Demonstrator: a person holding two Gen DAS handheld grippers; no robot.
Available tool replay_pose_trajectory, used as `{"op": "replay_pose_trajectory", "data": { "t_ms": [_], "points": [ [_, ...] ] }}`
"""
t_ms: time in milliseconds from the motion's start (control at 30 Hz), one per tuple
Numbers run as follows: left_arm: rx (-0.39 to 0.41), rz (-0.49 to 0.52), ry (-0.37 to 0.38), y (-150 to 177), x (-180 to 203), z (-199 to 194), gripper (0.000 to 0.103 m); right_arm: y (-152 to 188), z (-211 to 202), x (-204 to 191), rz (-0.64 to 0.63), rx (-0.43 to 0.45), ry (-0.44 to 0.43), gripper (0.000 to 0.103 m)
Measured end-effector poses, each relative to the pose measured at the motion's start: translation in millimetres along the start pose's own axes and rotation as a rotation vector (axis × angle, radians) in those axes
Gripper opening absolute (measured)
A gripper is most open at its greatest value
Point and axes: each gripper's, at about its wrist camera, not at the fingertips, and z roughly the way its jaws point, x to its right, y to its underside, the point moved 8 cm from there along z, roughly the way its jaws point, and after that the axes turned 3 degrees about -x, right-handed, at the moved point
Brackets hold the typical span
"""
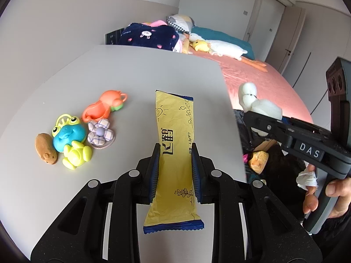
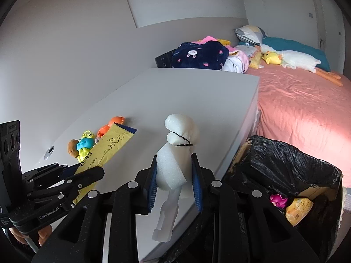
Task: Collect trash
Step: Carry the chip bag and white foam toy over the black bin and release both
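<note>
From the left wrist view, the left gripper [image 1: 175,171] is clamped on a long yellow foil snack wrapper with dark blue crimped ends [image 1: 174,153], pads pinching it around the middle – its long axis runs straight out along the fingers, one end poking forward over the grey tabletop [image 1: 131,76], the other hanging back toward the camera. A little pile of toys sits off to the left on the table: orange plastic toy [image 1: 107,106], blue and yellow frog toy [image 1: 70,140], brown plush thing [image 1: 46,149], checked fabric flower [image 1: 101,132]. Looks like those aren't trash, so I'd leave them. On the right edge you can see the right gripper [image 1: 256,115] in a person's hand [image 1: 329,195], carrying something white. Switching to the right wrist view, the right gripper [image 2: 175,182] is squeezed on a white foam piece tied with a black thread [image 2: 175,153], standing roughly upright between the pads. The bin lined with a black plastic bag [image 2: 285,160] sits just beside the table's right edge, down and to the right of the foam – so my guess is the right hand is the nearer one and drops first, then the wrapper has to cross over the table corner. The left gripper [image 2: 72,173] shows at the far left with the wrapper [image 2: 109,146].
</note>
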Motion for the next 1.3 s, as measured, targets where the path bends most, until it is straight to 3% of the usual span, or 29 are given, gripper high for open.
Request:
{"op": "replay_pose_trajectory", "data": {
  "t_ms": [667, 1300],
  "points": [
    [0.009, 0.095, 0.079, -16.0, 90.4, 10.9, 0.026, 13.1, -69.8, 76.1, 0.089, 0.089, 0.064, 0.028],
    [-0.010, 0.161, 0.146, -22.1, 145.4, 31.0, 0.026, 31.4, -103.6, 136.7, 0.171, 0.121, 0.133, 0.028]
  ]
}}
